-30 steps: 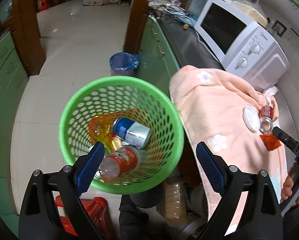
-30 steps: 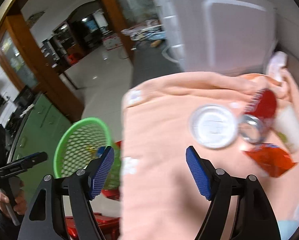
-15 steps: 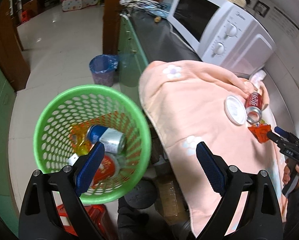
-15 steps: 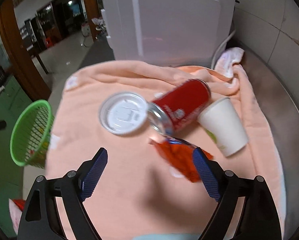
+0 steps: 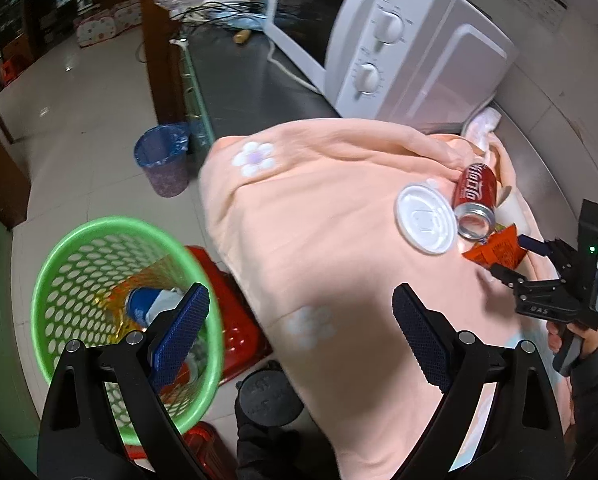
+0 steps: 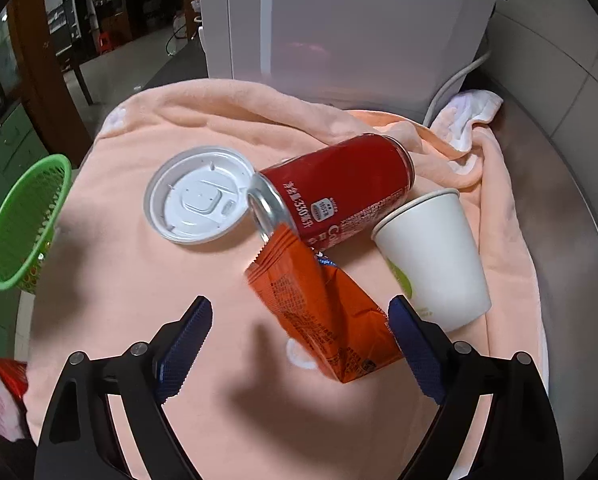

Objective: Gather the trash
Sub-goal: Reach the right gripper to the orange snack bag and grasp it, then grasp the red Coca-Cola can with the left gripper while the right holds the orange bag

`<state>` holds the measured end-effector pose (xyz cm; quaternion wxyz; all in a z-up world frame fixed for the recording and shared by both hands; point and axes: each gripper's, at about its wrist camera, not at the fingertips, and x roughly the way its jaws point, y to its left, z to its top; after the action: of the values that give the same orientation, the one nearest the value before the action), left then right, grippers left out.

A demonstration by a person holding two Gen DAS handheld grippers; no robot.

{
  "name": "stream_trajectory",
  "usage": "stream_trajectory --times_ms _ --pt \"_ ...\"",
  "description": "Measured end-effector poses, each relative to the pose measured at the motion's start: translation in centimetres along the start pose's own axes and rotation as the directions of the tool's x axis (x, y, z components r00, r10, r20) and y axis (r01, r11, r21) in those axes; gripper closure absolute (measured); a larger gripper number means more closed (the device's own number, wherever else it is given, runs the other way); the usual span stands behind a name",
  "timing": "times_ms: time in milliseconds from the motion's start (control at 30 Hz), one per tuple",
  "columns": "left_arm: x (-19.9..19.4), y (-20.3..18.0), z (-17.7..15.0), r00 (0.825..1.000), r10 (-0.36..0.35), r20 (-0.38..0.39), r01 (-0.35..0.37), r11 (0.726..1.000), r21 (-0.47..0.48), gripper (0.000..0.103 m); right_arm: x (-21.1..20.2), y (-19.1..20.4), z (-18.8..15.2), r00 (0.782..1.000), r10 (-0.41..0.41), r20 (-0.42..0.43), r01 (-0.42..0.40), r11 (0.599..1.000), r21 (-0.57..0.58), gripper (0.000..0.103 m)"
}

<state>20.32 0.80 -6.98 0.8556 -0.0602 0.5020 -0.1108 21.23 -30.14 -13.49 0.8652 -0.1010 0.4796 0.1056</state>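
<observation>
- The right gripper (image 6: 301, 320) hangs over the peach blanket (image 6: 139, 300) at the bottom of its own view. Its jaws are opening and grip nothing, though the orange wrapper (image 6: 323, 320) lies partly between them, its edge at the right pad.
- The left gripper (image 5: 299, 330) is released and empty, at the lower middle of its view, above the blanket's edge; the green basket (image 5: 59, 264) sits at lower left behind its left pad.
- The trash left to collect is bunched at the right of the left view and the middle of the right view: the white lid (image 6: 199, 196), the red can (image 6: 335, 188) on its side with its mouth by the lid, the wrapper leaning against the can, and the paper cup (image 6: 431, 256) tipped just beside them.
- The basket already holds cans and wrappers, so it looks set on the floor beside the table as the drop point.
- The wrapper is probably next, being nearest the jaws.
</observation>
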Motion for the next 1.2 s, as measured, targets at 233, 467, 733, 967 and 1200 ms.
stream_trajectory --times_ms 233,467,733,967,1200 --pt "1.5 -2.8 1.6 1.000 -0.012 -0.017 0.013 0.998 0.053 0.011 1.7 -0.4 0.3 0.999 -0.024 -0.034 0.021 0.997 -0.079 0.017" --pt "2.7 -4.6 2.6 0.999 -0.021 -0.035 0.024 0.996 0.084 0.011 3.0 -0.2 0.2 0.997 -0.023 -0.075 0.011 0.988 -0.157 0.016" --pt "3.8 -6.6 3.6 0.998 -0.031 -0.048 0.036 0.992 0.121 0.011 3.8 -1.1 -1.0 0.997 -0.008 -0.082 -0.001 0.994 -0.108 0.040" --pt "4.9 -10.2 4.9 0.996 -0.072 -0.061 0.082 0.980 0.180 0.011 2.6 -2.9 -2.3 0.997 0.059 -0.051 -0.056 0.996 0.072 0.059" --pt "6.8 -15.7 6.5 0.987 -0.136 -0.083 0.153 0.951 0.270 0.011 -0.4 -3.8 -4.1 0.994 0.112 0.014 -0.112 0.972 0.205 0.062"
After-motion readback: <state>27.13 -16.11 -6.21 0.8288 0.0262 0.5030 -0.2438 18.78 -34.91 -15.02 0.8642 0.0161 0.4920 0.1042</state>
